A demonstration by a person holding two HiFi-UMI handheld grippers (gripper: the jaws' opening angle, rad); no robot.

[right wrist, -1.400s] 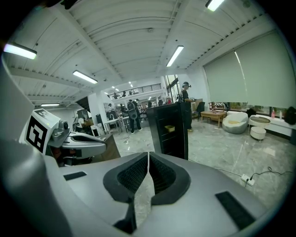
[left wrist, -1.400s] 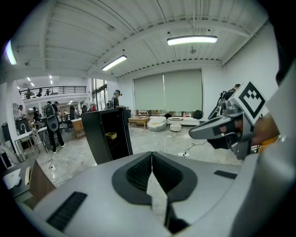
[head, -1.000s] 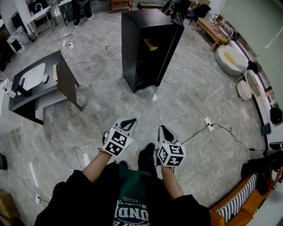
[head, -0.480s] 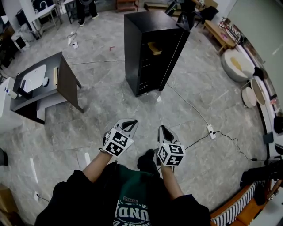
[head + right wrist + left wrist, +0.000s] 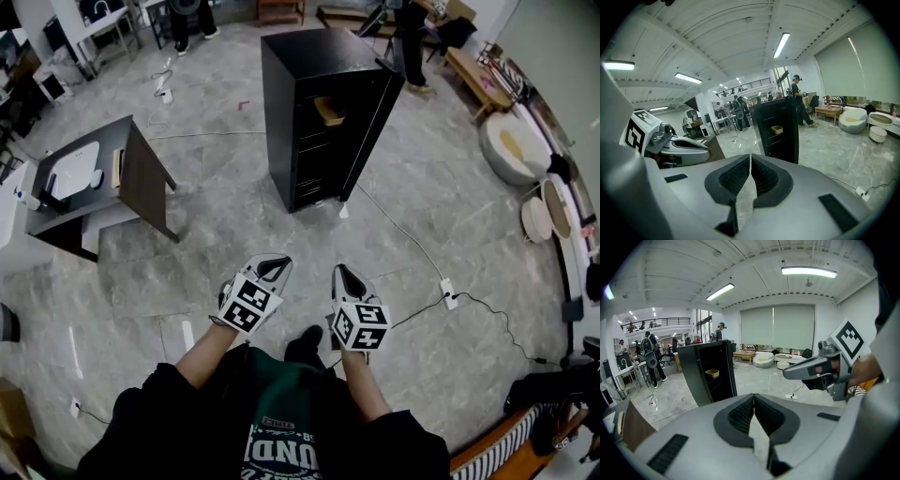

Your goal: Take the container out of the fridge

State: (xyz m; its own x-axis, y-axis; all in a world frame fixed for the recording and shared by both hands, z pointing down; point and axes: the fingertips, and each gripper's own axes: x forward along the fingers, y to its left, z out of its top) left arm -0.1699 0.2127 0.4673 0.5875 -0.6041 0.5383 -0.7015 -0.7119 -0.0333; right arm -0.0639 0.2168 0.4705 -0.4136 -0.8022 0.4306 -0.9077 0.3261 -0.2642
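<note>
A tall black fridge point(image 5: 323, 103) stands on the marble floor some way ahead, its front showing dark shelves. A small yellow container point(image 5: 328, 111) sits on an upper shelf, also seen as the container point(image 5: 712, 373) in the left gripper view and the container point(image 5: 776, 129) in the right gripper view. My left gripper point(image 5: 272, 267) and right gripper point(image 5: 345, 277) are held side by side at waist height, far short of the fridge. Both are shut with nothing between the jaws. Each gripper view shows the other one: the right gripper point(image 5: 806, 371) and the left gripper point(image 5: 689, 145).
A dark table point(image 5: 141, 173) with a white item on it stands at the left. A power strip point(image 5: 448, 292) and its cable run across the floor on the right. Round cushions point(image 5: 511, 145) lie at the far right. People point(image 5: 192, 14) stand at the back.
The fridge has shifted lower and slightly right in the head view, so I have come nearer to it. Both grippers keep their pose and stay shut.
</note>
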